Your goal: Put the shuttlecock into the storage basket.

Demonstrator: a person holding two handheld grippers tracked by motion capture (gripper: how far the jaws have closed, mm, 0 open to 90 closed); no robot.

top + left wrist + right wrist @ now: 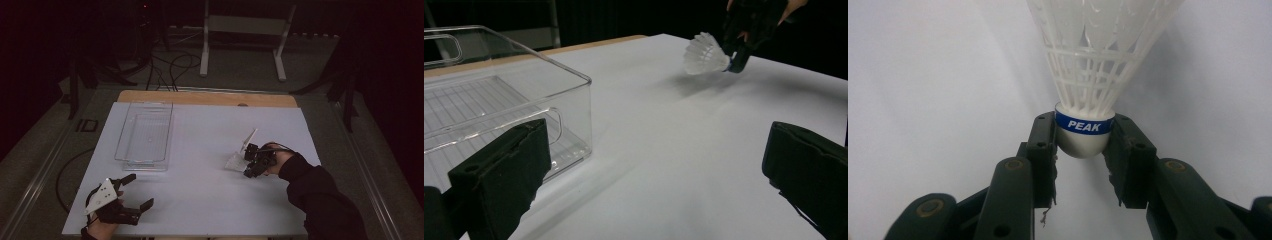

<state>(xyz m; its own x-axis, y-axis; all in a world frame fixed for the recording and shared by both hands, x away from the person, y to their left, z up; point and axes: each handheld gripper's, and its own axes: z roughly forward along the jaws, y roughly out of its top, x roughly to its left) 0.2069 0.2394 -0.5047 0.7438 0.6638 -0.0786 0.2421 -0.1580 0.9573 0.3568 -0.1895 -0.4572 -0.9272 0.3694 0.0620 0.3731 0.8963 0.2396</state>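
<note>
Left gripper (134, 192) sits at the near-left corner of the white table (200, 200), jaws spread wide, nothing between them, idle. Just beyond it stands the clear plastic bin (145, 135), left of centre, nothing visible inside; in the left gripper view its near wall (524, 110) is close to the jaws.

Right side: right gripper (248, 162) is clamped on the shuttlecock (1088, 75), pads pressing both sides of the white cork by the blue PEAK band. White skirt points away from the hand, toward the bin side. Shuttlecock (705, 54) looks lifted just off the table, well apart from the bin.

Step in hand, by my read: carry phase after pickup. Next move likely calls for travelling left over the bin rim, keeping the grip firm, then releasing inside.
</note>
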